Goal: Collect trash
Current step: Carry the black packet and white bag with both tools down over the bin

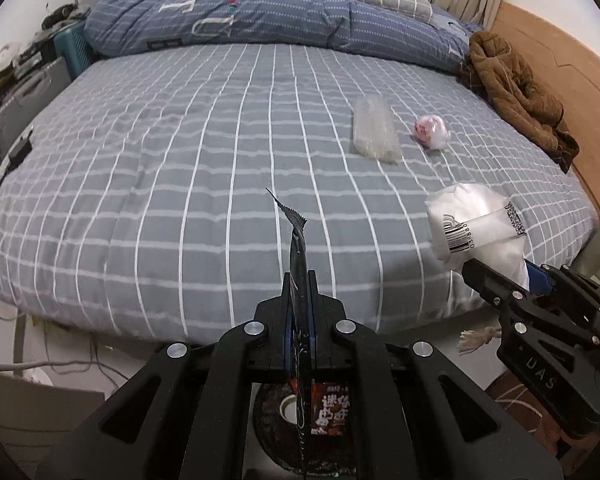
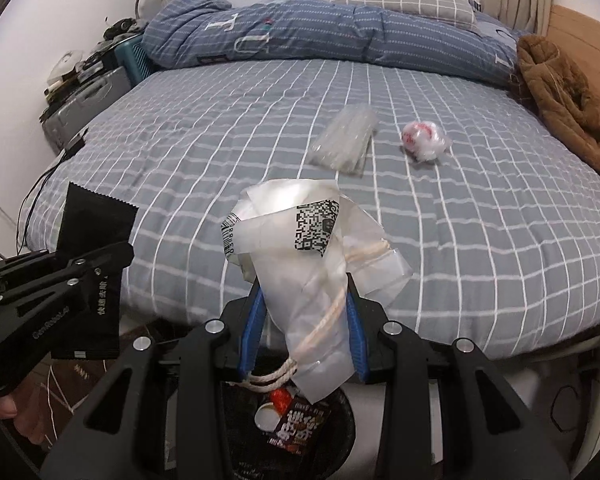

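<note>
Item 1, left gripper (image 1: 299, 280): I have its jaws pressed together on a flat black sachet (image 1: 296, 240), held edge-on at the centre of the left wrist frame so the serrated end sticks up past the tips. In the right wrist frame the same sachet shows flat-on at lower left. A thin wrapper needs a full pinch, hence the tight close

Item 2, right gripper (image 2: 304, 300): blue pads (image 2: 252, 320) part-way apart and clamped on a crumpled clear plastic bag (image 2: 312, 248) with a QR label and a cotton drawstring trailing down at lower centre. The bulk of the bag keeps the jaws from closing further

Item 3, trash bin (image 2: 340, 420): dark and round, at the bottom centre of both frames, directly under both grippers, already holding a red-and-black snack wrapper (image 2: 300, 428). I judge both loads are being carried over it for dropping

Item 4, still to collect, on the grey checked bed (image 1: 140, 200): a clear ribbed plastic sleeve (image 1: 374, 132) right of centre, and just beside it to the right a balled white-and-red wrapper (image 1: 432, 130), the two apart from each other

Item 5, not trash by my judgement: blue duvet (image 1: 240, 16) along the top, brown jacket (image 1: 516, 92) at the right edge
</note>
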A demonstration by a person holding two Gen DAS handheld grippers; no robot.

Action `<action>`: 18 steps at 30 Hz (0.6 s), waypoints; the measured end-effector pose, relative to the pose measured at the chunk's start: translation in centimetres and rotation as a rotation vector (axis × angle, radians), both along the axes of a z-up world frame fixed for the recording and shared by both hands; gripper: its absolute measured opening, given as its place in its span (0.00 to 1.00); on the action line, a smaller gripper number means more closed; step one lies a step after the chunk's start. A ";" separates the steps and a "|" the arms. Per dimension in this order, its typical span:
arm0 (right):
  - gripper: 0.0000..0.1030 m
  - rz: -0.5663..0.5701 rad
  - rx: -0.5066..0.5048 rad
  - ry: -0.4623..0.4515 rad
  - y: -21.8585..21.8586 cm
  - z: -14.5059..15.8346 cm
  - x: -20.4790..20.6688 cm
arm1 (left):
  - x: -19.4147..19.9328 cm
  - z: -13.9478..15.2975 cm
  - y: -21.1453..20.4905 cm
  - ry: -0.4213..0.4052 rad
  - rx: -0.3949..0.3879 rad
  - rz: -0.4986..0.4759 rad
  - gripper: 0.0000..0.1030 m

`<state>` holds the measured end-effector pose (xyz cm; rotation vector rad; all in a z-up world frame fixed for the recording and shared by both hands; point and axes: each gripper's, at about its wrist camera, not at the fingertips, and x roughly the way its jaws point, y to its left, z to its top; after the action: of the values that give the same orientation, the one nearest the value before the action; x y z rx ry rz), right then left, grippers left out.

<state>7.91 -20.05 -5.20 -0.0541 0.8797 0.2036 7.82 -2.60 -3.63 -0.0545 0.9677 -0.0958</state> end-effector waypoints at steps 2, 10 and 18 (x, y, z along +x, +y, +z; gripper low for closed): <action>0.34 0.003 0.002 0.010 0.2 -0.5 -1.0 | -0.8 -0.7 0.0 0.009 -0.001 0.000 0.04; 0.34 -0.005 0.002 0.059 0.0 -2.9 -4.1 | -3.5 -3.2 0.3 0.045 -0.004 0.004 0.04; 0.34 0.002 -0.013 0.119 0.4 -6.2 -6.0 | -5.7 -6.2 0.4 0.098 -0.002 0.010 0.04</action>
<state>1.88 -19.66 -11.35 -0.0551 1.0000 0.2045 2.17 -2.18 -9.79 -0.0665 1.0646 -0.0853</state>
